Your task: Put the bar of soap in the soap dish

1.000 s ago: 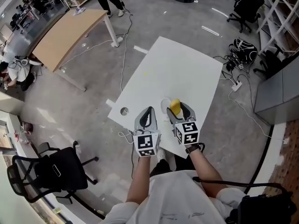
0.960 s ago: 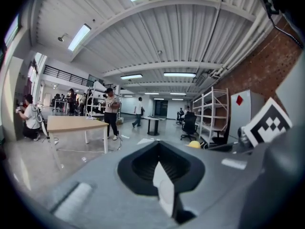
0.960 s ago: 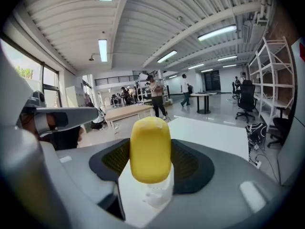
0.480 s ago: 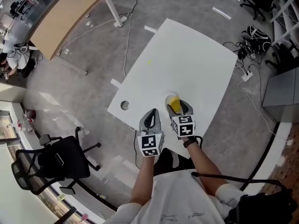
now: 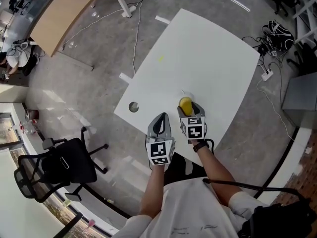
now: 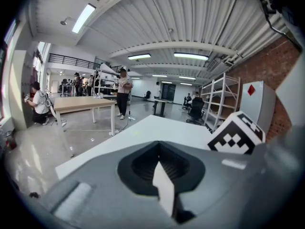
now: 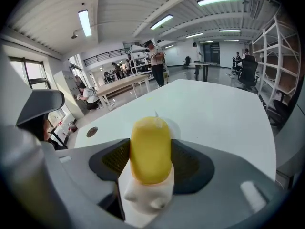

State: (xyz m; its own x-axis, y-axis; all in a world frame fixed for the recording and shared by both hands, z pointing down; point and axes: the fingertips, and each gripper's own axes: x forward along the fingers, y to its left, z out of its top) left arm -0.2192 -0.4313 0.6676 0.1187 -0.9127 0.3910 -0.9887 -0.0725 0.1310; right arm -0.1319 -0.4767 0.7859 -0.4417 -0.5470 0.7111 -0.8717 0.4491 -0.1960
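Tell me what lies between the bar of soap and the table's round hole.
Nothing: the head view shows bare white table between the yellow bar of soap and the round hole.

I work in a large open-plan office or lab: bare concrete floor (image 5: 89, 93), a white table (image 5: 198, 48), a long wooden desk (image 5: 64, 14), a rolling office chair (image 5: 59, 170), metal shelving (image 6: 217, 99), a brick wall (image 6: 281, 56) and ceiling strip lights (image 6: 190, 56).

The right gripper (image 5: 187, 108) has moved the soap (image 7: 150, 148) leftward and a little forward over the desk (image 5: 208, 53). A second ago the dish (image 7: 175, 125) lay in plain sight beside the soap's left. Now the soap covers most of it, and only a pale edge peeks out beyond.
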